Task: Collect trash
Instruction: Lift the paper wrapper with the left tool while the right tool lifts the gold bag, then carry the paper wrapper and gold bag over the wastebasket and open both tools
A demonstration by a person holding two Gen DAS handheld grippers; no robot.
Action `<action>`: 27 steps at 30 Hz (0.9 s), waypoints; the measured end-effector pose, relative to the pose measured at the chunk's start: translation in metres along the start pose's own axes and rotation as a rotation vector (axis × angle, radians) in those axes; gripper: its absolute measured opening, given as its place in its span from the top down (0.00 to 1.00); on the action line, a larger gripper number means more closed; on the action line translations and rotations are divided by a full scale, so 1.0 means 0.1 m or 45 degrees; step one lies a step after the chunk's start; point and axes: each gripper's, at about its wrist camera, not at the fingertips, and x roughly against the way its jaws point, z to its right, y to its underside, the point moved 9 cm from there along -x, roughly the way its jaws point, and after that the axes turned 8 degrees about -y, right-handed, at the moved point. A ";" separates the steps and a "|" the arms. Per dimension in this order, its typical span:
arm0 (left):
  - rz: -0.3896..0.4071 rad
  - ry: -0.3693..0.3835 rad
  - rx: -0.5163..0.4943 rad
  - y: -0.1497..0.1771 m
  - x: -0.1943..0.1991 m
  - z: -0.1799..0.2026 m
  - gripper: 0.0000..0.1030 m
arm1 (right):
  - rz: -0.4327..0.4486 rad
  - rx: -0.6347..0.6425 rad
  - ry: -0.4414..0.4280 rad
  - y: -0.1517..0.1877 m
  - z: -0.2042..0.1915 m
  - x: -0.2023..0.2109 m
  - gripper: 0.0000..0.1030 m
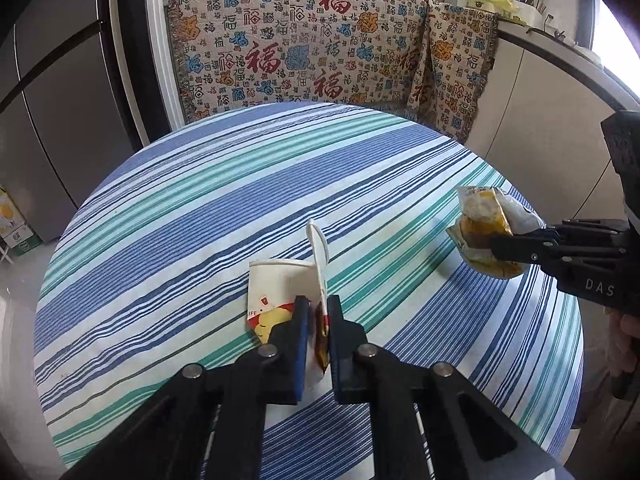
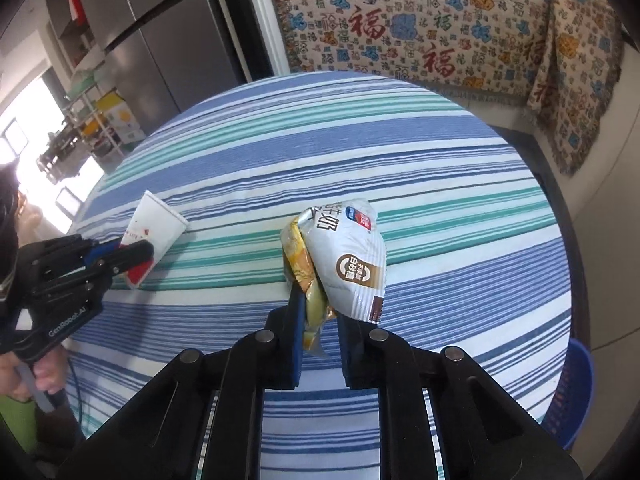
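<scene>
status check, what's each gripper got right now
Left gripper shut on flattened paper cup. Right gripper shut on snack wrapper. Striped table otherwise bare; nothing in the way.

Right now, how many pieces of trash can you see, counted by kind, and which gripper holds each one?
Flattened paper cup, in the left gripper: 1
Crumpled food wrapper, in the right gripper: 1
Total: 2 pieces, both held; no other trash shows on the striped tablecloth.
</scene>
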 end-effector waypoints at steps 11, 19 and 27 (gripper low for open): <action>0.047 -0.018 -0.006 -0.07 0.21 0.11 0.91 | 0.037 -0.003 -0.014 0.03 -0.10 0.22 0.87; 0.043 0.049 -0.009 -0.09 0.29 0.29 0.91 | 0.063 -0.029 0.005 0.06 0.02 0.33 0.87; 0.032 0.291 -0.026 -0.25 0.41 0.99 0.91 | 0.125 -0.113 0.066 0.23 0.51 0.83 0.87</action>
